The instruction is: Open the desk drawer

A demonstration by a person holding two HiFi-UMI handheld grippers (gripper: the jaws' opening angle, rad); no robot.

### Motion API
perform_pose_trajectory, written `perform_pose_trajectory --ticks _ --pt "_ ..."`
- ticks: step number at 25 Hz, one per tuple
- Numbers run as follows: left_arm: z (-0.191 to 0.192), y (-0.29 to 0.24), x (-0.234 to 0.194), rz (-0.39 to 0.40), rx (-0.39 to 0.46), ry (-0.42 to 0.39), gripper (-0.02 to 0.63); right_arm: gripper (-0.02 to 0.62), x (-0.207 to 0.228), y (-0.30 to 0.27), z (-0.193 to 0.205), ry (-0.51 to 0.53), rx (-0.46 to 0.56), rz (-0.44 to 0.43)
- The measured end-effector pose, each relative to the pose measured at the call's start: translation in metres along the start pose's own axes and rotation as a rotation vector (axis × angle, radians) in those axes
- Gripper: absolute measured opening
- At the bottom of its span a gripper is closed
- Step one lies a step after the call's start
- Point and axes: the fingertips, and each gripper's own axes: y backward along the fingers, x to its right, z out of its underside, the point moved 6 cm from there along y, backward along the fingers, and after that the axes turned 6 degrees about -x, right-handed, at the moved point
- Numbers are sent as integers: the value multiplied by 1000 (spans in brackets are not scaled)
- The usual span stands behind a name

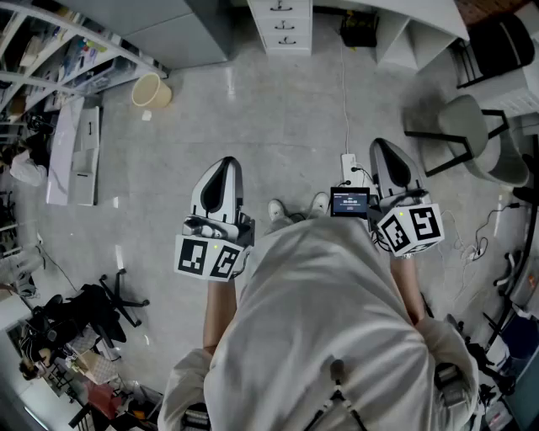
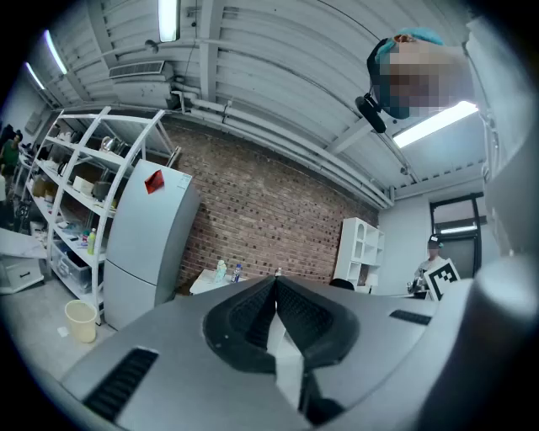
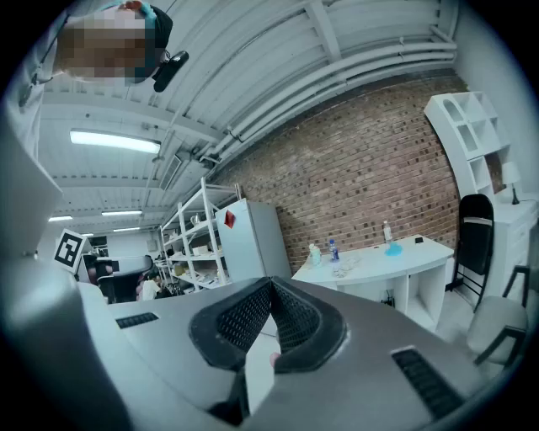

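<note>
The left gripper (image 1: pixel 226 162) and right gripper (image 1: pixel 381 143) both have jaws pressed together, empty, with the white drawer unit (image 1: pixel 282 25) well ahead of them.

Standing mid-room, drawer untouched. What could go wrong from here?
1. A power strip and its cable lie on the floor roughly between the person and the white drawer unit: possible trip or snag on the way over.
2. The left gripper and right gripper are both shut and empty; unless one opens first, it will likely just bump a handle.
</note>
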Motion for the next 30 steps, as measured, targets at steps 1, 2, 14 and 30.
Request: perform_pose_trajectory --ticks 1,2,14,30 --pt "-1 2 0 4 -8 -4 9 26 -4 2 1 -7 3 -3" --pt "-2 3 -1 8 -15 -9 8 26 -8 4 2 -12 5 -7" --pt "12 19 -13 13 -43 -6 9 26 -23 9 16 -4 -15 30" --pt "20 -8 35 -11 -13 -17 9 26 15 10 16 -1 -7 -55"
